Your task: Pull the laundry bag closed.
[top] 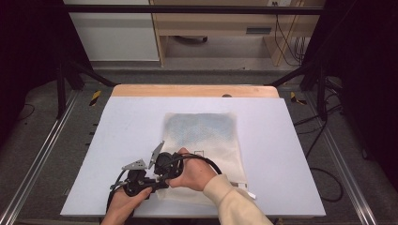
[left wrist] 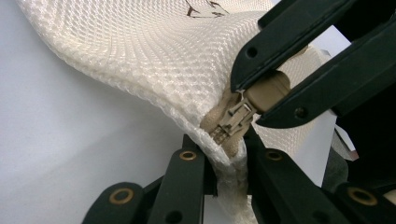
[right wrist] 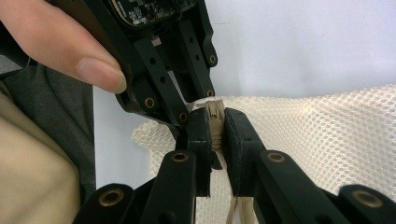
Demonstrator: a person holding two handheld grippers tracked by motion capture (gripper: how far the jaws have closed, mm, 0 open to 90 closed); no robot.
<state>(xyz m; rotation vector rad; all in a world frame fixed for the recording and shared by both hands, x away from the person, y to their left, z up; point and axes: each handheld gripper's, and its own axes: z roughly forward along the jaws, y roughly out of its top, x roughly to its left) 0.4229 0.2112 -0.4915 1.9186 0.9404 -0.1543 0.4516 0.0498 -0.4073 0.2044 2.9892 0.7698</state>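
Note:
A cream mesh zip bag (top: 202, 136) lies flat on the white table (top: 122, 140), with something bluish showing through its far half. Both grippers meet at its near left corner. My left gripper (left wrist: 227, 150) is shut on the mesh edge just below the zipper's end. My right gripper (right wrist: 215, 120) is shut on the tan zipper pull (left wrist: 270, 89), whose slider (left wrist: 233, 119) sits at the corner. From above, the left gripper (top: 146, 182) lies near the table's front edge and the right gripper (top: 162, 172) comes in over the bag. The left gripper (right wrist: 196, 105) also faces the right gripper's camera.
The table's wooden far edge (top: 195, 90) borders a grey floor. Dark frame rails (top: 42, 150) run along both sides. A white label (top: 244, 189) sticks out at the bag's near right corner. A thumb (right wrist: 88, 65) rests on the left gripper.

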